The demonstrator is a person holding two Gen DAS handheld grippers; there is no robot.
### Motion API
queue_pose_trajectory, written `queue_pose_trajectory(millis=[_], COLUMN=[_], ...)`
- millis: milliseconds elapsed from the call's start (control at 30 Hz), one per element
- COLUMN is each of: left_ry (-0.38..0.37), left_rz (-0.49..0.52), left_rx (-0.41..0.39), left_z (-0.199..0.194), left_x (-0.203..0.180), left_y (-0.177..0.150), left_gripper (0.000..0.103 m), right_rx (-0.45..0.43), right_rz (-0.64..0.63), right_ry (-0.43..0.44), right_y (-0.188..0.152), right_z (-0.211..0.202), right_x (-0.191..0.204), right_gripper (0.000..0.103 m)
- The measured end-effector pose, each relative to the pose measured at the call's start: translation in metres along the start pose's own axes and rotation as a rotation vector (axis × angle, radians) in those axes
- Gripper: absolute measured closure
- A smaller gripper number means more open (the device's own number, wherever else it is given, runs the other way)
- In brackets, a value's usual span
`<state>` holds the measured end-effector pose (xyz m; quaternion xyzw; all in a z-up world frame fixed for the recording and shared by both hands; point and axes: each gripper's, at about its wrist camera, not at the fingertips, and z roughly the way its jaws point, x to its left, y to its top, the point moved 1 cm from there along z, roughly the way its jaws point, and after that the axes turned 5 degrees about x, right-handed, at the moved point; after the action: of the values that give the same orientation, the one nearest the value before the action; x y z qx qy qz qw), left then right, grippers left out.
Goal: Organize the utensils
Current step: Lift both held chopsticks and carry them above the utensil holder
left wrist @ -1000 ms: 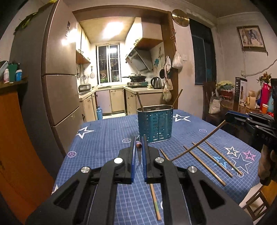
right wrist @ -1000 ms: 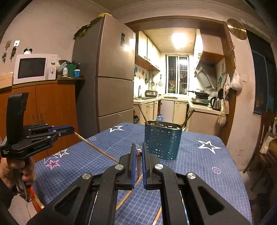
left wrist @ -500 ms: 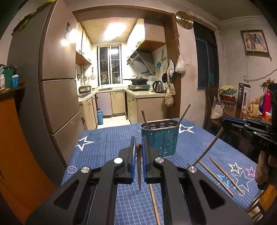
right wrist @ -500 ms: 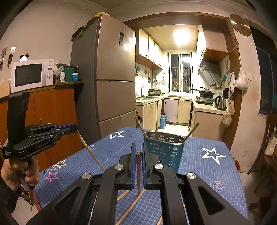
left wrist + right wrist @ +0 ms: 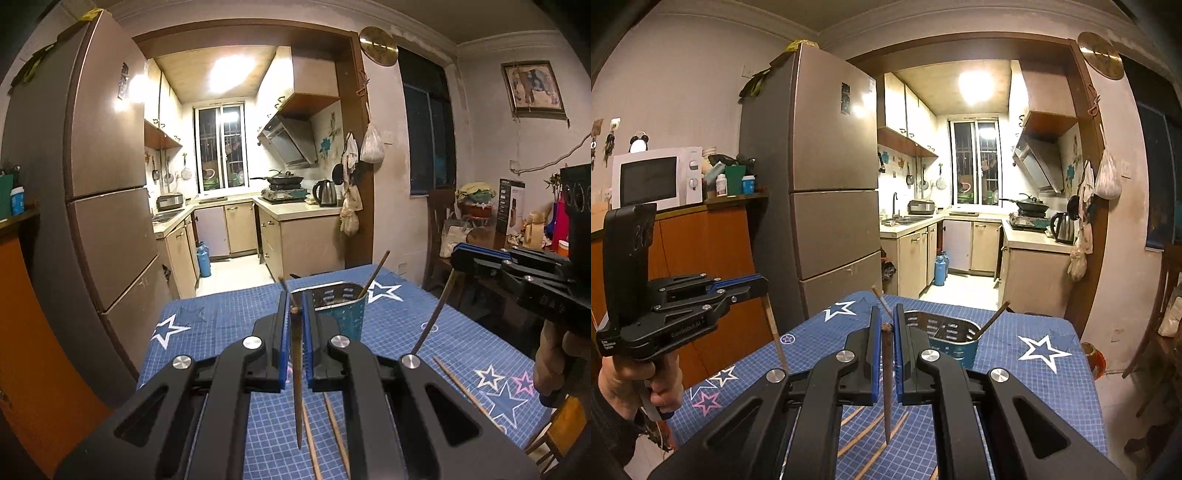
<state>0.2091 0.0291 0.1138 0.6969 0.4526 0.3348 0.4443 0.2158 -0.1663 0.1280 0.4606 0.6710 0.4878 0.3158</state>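
Wooden chopstick point(image 5: 297, 387) pinched in each gripper's jaws, left gripper point(image 5: 294, 314) and right gripper point(image 5: 885, 326) must lower both upright into the teal holder point(image 5: 341, 314).

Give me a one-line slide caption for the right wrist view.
Right gripper shut on a chopstick hanging tip-down above the blue tablecloth, teal holder just ahead.

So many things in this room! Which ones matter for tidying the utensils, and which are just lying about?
For the job:
left gripper with its chopstick
right gripper with its chopstick
loose chopsticks
teal basket

Lying about:
kettle
microwave
fridge
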Motion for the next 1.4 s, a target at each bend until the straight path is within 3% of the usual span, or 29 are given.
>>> queue_pose_trajectory(millis=[867,1400], left_ry=[-0.043,-0.039], left_rz=[-0.007,-0.058], left_rx=[-0.081,-0.155], left_z=[0.015,0.051], left_x=[-0.024,-0.006], left_y=[0.112,0.158], left_gripper=[0.098,0.098], right_rx=[-0.039,-0.045], right_rz=[0.002,0.025], right_ry=[-0.078,-0.111], right_y=[0.107,0.160], right_z=[0.002,0.043], right_x=[-0.054,-0.086], right_gripper=[0.096,0.096])
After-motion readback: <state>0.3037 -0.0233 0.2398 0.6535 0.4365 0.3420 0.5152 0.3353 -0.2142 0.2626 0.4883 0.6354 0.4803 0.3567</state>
